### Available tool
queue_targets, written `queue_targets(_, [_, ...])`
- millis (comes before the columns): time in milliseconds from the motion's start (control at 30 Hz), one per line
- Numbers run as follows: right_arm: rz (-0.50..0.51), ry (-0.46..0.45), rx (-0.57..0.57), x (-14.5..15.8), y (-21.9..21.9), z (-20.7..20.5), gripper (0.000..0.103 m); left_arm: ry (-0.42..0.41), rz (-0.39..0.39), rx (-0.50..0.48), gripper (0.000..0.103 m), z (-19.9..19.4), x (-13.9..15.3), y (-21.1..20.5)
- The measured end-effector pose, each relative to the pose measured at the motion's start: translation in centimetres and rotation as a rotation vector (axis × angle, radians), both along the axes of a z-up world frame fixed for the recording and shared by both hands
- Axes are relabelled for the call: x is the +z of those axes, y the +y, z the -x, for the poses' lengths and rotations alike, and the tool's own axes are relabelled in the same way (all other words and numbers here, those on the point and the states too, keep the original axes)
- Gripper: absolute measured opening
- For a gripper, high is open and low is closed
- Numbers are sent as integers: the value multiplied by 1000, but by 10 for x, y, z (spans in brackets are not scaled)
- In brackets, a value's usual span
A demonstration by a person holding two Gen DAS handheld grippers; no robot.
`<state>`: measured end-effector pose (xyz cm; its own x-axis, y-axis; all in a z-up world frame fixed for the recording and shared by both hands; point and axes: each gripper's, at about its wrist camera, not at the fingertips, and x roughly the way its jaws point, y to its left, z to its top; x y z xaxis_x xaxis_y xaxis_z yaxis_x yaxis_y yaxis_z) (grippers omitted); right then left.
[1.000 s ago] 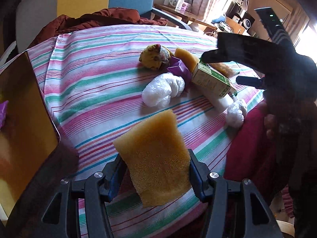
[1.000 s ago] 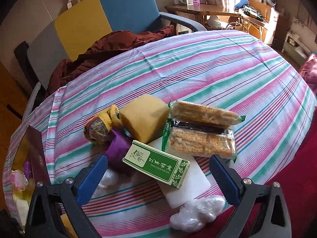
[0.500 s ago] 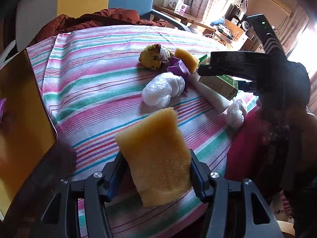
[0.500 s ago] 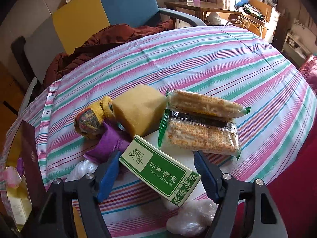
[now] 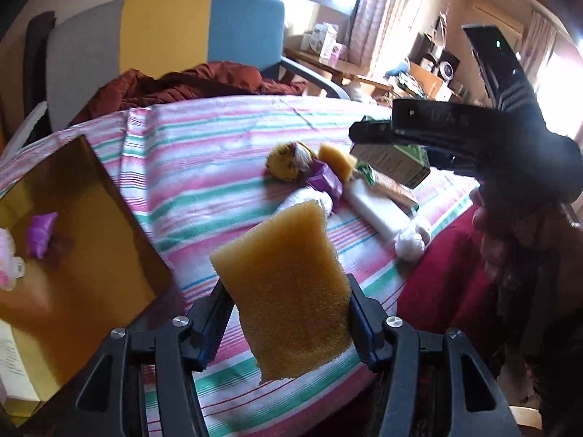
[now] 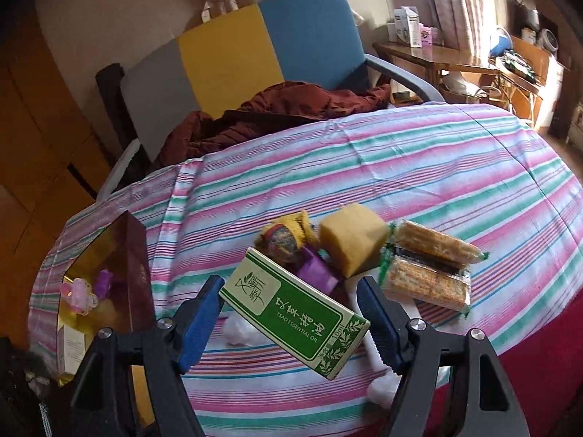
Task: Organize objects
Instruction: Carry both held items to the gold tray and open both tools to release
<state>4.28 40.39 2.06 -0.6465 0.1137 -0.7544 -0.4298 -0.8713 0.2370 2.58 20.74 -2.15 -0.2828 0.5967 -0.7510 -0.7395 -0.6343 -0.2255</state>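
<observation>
While your left gripper (image 5: 288, 313) clamps the yellow sponge (image 5: 288, 287) upright above the near table edge, your right gripper (image 6: 291, 313) holds the green essential-oil box (image 6: 295, 313) aloft — its long axis slanting across the jaws, near-right to far-left. Both loads want the open gold-lined box (image 5: 69, 255), which lies to the left; your left hand is nearer it. Farther off, the remaining pile (image 6: 349, 244) waits mid-table.

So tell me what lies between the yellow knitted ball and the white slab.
A purple wrapped piece lies between the yellow knitted ball and the white slab, touching the ball; the left wrist view shows it best.
</observation>
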Motion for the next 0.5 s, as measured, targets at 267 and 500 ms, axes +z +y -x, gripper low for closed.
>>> queue_targets(267, [31,26,226,9,-71,44,75,21,-49,223,59,31,26,-81])
queue_targets(500, [54,9,399,8,-134,86,75,-9,-11,407,59,57,6,-144])
